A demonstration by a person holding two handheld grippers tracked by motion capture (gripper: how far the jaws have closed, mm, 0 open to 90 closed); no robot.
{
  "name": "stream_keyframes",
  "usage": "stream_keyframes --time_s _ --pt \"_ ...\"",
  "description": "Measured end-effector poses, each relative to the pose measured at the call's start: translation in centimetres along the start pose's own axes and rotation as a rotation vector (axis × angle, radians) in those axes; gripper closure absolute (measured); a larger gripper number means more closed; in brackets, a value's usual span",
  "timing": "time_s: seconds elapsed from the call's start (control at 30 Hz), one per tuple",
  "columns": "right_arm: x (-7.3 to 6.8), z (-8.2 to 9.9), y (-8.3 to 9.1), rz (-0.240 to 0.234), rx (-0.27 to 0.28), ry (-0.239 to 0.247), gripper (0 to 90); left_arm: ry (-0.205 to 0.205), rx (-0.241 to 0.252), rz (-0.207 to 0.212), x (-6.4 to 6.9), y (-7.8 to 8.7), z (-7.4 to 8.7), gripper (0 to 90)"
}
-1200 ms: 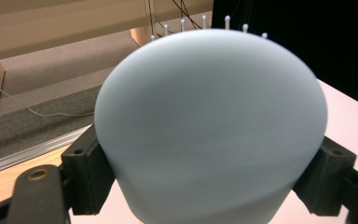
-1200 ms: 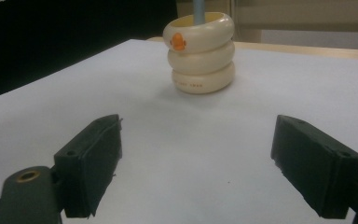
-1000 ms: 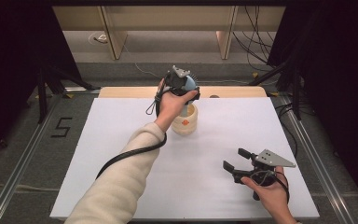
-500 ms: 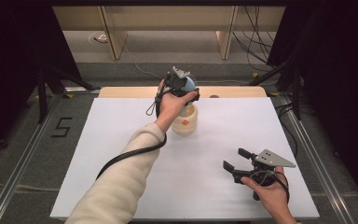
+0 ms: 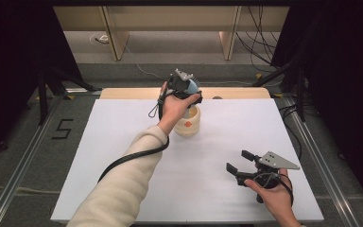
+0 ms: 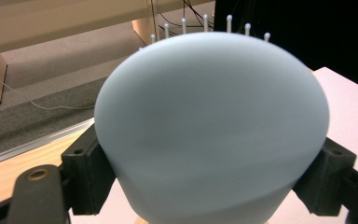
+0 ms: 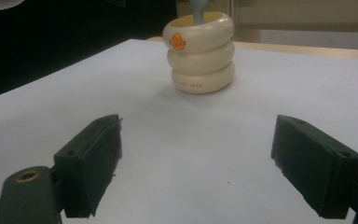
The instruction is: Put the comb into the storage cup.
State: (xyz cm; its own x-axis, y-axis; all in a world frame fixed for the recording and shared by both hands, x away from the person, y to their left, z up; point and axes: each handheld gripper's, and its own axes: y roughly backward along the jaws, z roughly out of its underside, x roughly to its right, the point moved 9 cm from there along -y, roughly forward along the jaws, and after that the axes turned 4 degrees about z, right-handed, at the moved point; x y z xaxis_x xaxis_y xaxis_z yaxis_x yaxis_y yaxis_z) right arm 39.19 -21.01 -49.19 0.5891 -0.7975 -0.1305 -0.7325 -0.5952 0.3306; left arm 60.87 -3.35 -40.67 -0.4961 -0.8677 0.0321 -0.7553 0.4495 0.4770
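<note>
Nearest your side of the white table (image 5: 123,156), your right gripper (image 5: 240,161) rests low on the surface, jaws spread wide with nothing between them. Farther out, near the table's far edge, your left gripper (image 5: 189,90) clamps a pale blue, rounded, smooth-surfaced brush head (image 6: 212,130) with white-tipped bristles along its far rim; both pads press its sides. It sits directly above a cream holder of three stacked rings (image 7: 199,52) bearing an orange duck mark, its stem reaching into the top ring.
</note>
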Motion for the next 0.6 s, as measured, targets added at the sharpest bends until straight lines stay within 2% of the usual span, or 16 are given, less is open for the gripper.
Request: stream_keyframes --time_s 0.33,0.6 --pt "-0.02 0.02 0.02 0.001 -0.003 -0.005 17.1 0.008 -0.012 -0.005 -0.21 -0.23 0.42 19.1" --pt "-0.01 0.04 0.01 0.000 -0.004 -0.006 17.1 -0.004 -0.022 0.001 -0.09 -0.46 0.29 19.1"
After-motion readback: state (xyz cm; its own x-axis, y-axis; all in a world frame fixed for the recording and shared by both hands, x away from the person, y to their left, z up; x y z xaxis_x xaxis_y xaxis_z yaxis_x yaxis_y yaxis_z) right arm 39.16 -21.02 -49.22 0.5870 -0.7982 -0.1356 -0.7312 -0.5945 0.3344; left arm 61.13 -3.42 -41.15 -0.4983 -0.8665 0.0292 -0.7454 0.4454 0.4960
